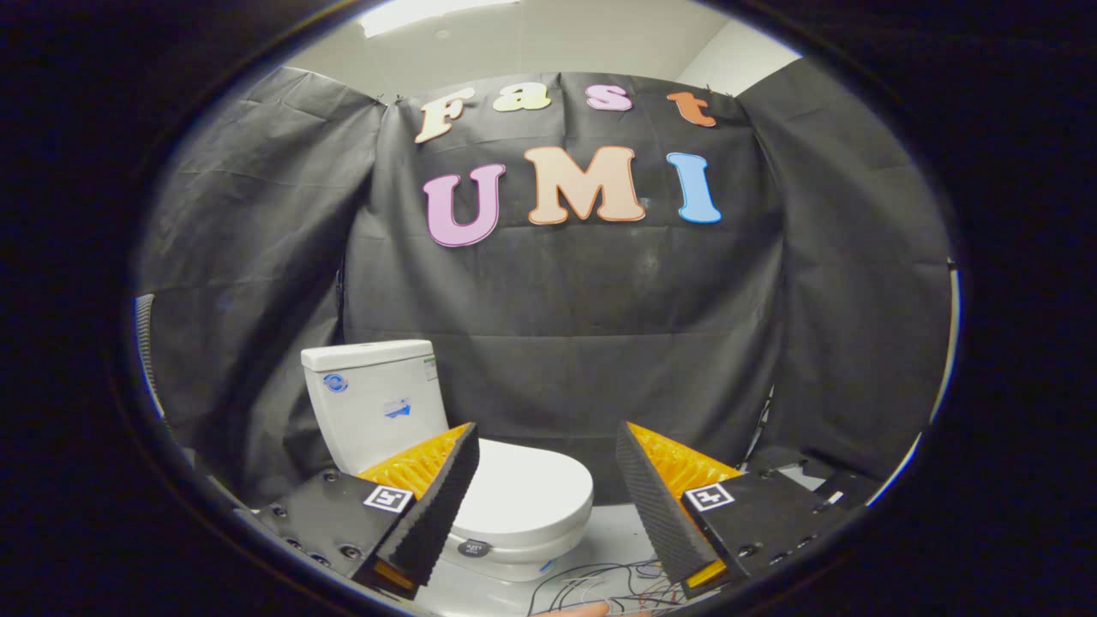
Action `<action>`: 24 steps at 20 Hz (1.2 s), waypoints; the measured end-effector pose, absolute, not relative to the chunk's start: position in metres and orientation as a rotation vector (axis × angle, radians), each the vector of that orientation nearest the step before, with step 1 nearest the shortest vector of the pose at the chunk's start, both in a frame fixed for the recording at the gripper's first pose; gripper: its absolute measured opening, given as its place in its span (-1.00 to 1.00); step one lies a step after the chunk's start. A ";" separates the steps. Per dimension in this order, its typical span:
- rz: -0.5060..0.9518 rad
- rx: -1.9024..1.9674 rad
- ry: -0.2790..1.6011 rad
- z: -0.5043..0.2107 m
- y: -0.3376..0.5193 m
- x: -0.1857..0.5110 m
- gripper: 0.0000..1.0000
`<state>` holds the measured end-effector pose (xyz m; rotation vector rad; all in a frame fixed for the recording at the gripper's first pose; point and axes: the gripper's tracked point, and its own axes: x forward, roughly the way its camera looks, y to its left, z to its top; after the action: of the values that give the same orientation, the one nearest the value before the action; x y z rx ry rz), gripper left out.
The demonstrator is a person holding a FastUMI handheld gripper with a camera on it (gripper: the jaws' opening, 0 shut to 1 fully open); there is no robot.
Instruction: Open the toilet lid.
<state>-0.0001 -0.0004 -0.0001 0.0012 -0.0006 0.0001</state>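
Gripper view
Claw (542,493): released, fingers spread wide, nothing between them.
Toilet lid (524,490): closed flat on the bowl, just ahead of the fingers, partly behind the left one.
Tank (373,398): upright behind the lid.
Wires (600,583): loose on the floor beside the bowl.

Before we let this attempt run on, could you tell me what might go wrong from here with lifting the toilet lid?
The gripper is open, and the closed toilet lid lies flat beyond its fingers. The lid looks smooth and rounded, so the fingers may slip off its front edge rather than catch under it. The lid also sits off toward one finger, so that finger may bump it first. Loose wires on the floor in front of the bowl could snag during a low approach.
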 end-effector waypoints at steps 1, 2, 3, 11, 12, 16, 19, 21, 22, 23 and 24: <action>0.000 0.001 -0.001 -0.001 0.000 0.000 0.99; 0.000 0.001 0.000 0.000 0.000 0.000 0.99; 0.000 0.000 0.000 -0.001 0.000 0.000 0.99; 0.001 0.000 0.000 0.000 0.000 0.000 0.99; 0.001 0.000 0.000 0.000 0.000 0.000 0.99; 0.001 0.000 -0.001 0.000 0.000 0.000 0.98; 0.001 0.000 0.000 0.000 0.000 0.000 0.97; 0.001 -0.001 0.001 -0.001 0.000 0.000 0.96; 0.000 -0.001 0.001 0.000 0.000 0.000 0.96; 0.000 -0.001 0.001 0.000 0.000 0.000 0.96; -0.001 0.000 0.001 0.000 0.000 0.000 0.96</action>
<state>-0.0004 -0.0004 0.0004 0.0002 0.0006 -0.0009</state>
